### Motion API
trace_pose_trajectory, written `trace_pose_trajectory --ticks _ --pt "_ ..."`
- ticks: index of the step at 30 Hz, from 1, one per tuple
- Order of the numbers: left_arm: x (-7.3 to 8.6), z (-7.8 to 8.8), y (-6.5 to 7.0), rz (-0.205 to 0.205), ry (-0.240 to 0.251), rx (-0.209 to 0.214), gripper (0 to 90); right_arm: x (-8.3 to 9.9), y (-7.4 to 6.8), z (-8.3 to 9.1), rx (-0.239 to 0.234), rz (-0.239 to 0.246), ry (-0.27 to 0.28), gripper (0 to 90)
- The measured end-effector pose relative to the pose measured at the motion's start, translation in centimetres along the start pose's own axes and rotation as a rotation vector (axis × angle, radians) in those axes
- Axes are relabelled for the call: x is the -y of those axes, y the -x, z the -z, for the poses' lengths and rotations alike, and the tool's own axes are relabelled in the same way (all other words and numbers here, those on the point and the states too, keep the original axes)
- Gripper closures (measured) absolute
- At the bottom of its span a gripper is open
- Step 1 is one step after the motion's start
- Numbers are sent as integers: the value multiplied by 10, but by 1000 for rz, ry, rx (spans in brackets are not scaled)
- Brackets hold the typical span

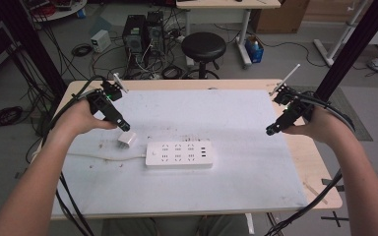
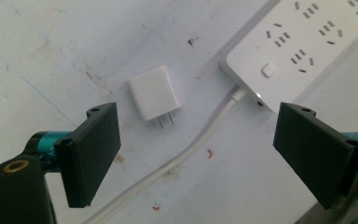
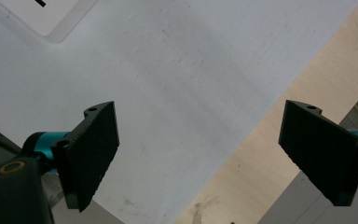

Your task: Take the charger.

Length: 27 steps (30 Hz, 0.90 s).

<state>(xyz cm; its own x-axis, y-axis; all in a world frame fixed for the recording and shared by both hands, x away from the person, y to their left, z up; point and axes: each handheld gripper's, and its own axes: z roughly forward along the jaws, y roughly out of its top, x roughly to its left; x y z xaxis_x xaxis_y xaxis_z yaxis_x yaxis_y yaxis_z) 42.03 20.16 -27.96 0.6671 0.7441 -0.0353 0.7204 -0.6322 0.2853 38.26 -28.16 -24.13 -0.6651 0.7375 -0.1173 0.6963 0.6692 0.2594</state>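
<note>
Work in hand: L gripper (image 2: 196,154) reaching for the small white charger (image 2: 154,92) lying flat on the white table top (image 1: 256,187).

1. Key relation. In the left gripper view the charger sits ahead of the jaws and left of their centre line, closer to the left-hand jaw, not yet between them. Jaws and charger are apart, no contact. Judgement: the approach needs a forward move plus a small sideways shift to centre the block in the gap.
2. Axis. The two prongs point back toward the gripper, tilted slightly off its line. Judgement: closing across the block's two side faces looks workable at the present wrist angle.
3. Nearer hand. In the high view the L gripper (image 1: 123,126) hangs just above the charger (image 1: 127,140); the R gripper (image 1: 270,131) is well apart, over the table's right part.
4. Tool state. L jaws spread wide, nothing held. R gripper (image 3: 196,154) jaws also spread wide, nothing held, bare table beneath.
5. Charger location. Just beside the left end of the power strip (image 1: 179,154), near the strip's white cable (image 2: 186,154), not touching either.
6. Charger appearance. Squarish white block, rounded corners, smooth faces, two flat metal prongs at one end. Unplugged.
</note>
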Motion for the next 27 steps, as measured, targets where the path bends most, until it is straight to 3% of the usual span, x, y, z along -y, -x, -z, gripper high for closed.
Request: trace_pose_trajectory --ticks 5,17,27 --pt "-1 -31 -6 58 -40 6 147 2 2 -2 2 2 7 115" --pt "2 -81 -18 148 -111 -6 149 6 6 -8 -3 -12 3 115" --pt "2 -106 -21 193 -136 -33 185 7 7 -14 -6 -12 -4 115"
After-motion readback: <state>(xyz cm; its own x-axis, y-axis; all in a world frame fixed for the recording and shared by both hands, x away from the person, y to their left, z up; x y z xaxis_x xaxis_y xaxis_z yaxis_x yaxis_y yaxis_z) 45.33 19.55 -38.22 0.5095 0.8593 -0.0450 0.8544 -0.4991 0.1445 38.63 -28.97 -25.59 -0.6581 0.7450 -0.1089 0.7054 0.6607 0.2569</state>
